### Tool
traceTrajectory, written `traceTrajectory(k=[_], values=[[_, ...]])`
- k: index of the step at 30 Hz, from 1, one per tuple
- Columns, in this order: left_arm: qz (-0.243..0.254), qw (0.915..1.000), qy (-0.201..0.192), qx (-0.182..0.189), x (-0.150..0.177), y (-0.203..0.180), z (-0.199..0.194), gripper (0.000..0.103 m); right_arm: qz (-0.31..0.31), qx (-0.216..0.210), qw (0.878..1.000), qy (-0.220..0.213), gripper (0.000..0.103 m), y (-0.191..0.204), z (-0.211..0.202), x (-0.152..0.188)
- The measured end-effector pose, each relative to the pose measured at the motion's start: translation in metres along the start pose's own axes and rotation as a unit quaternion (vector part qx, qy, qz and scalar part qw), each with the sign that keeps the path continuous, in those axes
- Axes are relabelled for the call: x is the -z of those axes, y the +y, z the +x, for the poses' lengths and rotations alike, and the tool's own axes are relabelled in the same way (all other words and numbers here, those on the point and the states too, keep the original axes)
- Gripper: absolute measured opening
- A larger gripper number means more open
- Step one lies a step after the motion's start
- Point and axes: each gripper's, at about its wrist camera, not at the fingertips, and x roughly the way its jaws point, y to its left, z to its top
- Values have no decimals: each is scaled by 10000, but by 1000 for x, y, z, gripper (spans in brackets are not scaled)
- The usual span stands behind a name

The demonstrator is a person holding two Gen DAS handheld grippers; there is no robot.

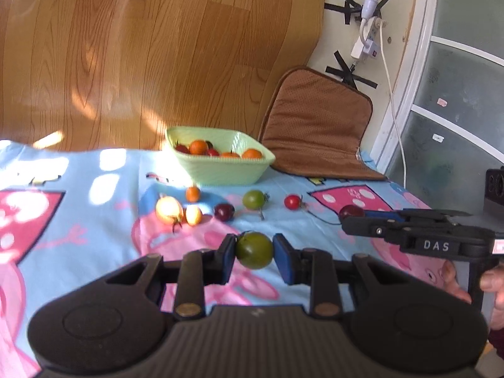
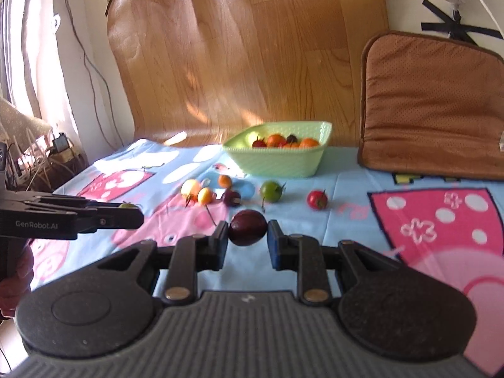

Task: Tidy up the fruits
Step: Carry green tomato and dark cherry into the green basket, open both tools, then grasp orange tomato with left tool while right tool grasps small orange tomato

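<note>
Fruits: small round tomatoes in several colours, some loose on a light blue cartoon-print tablecloth (image 1: 104, 208), some in a pale green square plastic basket (image 1: 220, 170), two gripped in tongs.

Wood-grain floor-pattern backdrop (image 1: 157, 47) fills upper left and centre of the left wrist view. Tablecloth covers the lower half of both views, with pink figures and sun patches at left.

Brown perforated seat cushion (image 2: 431, 104) leans upright at right of the right wrist view, just beside the basket.

Basket sits at frame centre, at the far edge of the cloth. It holds orange, red and dark tomatoes.

Left gripper (image 1: 254, 252), bottom centre of the left wrist view: narrow setting, blue pads pressed on a dull green tomato (image 1: 254, 250), which is held clear of the cloth.

Right gripper (image 2: 247, 231), bottom centre of the right wrist view: narrow setting, pads pressed on a dark purple tomato (image 2: 248, 227), also off the cloth.

Loose row in front of the basket, left to right in the left wrist view: large pale yellow tomato (image 1: 169, 210) touching a small yellow tomato (image 1: 193, 215); small orange tomato (image 1: 192, 194) behind them; small purple tomato (image 1: 224, 212); green tomato with stem (image 1: 254, 199); small red tomato (image 1: 292, 202), apart at right.

A hand (image 1: 494, 286) shows at the right edge on the other gripper's handle.
</note>
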Motion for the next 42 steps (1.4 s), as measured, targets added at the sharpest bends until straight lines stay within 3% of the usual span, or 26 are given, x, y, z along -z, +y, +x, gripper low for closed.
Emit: traceTrajectory(k=[5, 10, 17, 23, 26, 32, 37, 42], values=[[-35, 9997, -209, -88, -58, 14, 27, 27, 255, 65, 9991, -335, 29, -28, 22, -49], [-274, 9995, -10, -137, -95, 33, 87, 27, 395, 45, 9991, -159, 29, -51, 75, -75], [-443, 9968, 446, -490, -107, 57, 175, 27, 41, 42, 9997, 257, 29, -58, 144, -81], [-445, 9954, 598, -601, -106, 64, 202, 30, -233, 94, 9987, 433, 32, -57, 166, -79], [-458, 9951, 604, -643, -105, 64, 202, 40, -258, 107, 9988, 414, 41, -57, 166, -80], [-519, 9972, 204, -506, -105, 71, 147, 40, -195, 37, 9997, 132, 41, -52, 139, -78], [-793, 9954, 21, -535, -84, 90, 94, 40, -156, -458, 9986, 220, 41, -32, 116, -61], [-1036, 9932, 246, -480, -53, 105, 79, 40, -676, -980, 9910, 609, 41, 13, 120, -37]])
